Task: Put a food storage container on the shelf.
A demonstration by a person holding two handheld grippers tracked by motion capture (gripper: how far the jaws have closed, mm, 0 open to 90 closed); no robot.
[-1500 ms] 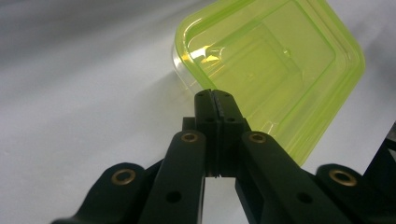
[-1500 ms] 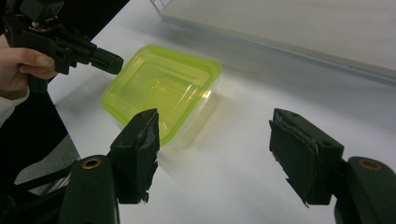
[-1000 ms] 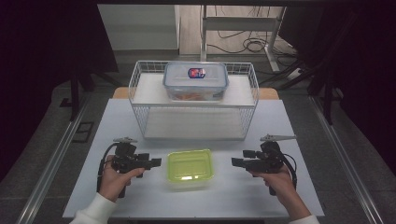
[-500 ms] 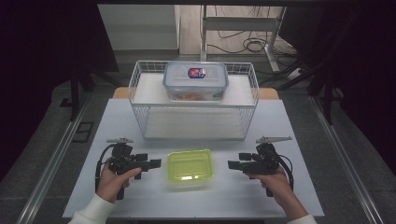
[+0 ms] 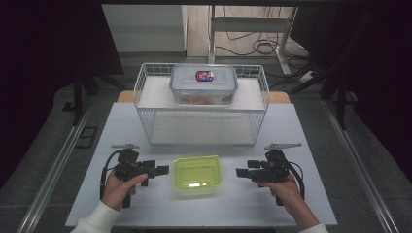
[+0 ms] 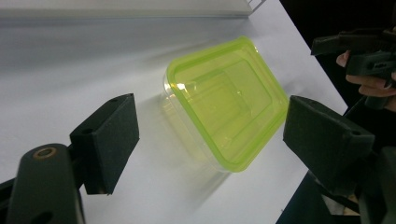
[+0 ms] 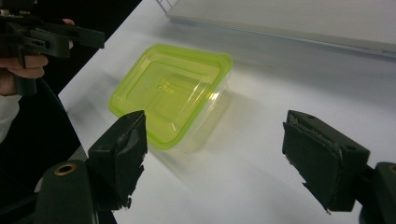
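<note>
Matte black pistol-shaped left gripper (image 5: pixel 163 170) and matching right gripper (image 5: pixel 241 173), each trailing a looped black cable and topped by a grey three-cornered plate; blocky, perhaps rubber-faced pads (image 7: pixel 122 154); white sleeve cuffs (image 5: pixel 99 219) at lower frame.

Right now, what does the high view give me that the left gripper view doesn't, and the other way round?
High view alone: the wire basket at the table's far side, with a clear blue-rimmed lidded box on its upper shelf, and both of the person's forearms. Left gripper view alone: a close look along the left hand-held gripper, its jaws open with nothing between them. Both: the green-lidded container on the white table, untouched, and the right hand-held gripper beside it.
</note>
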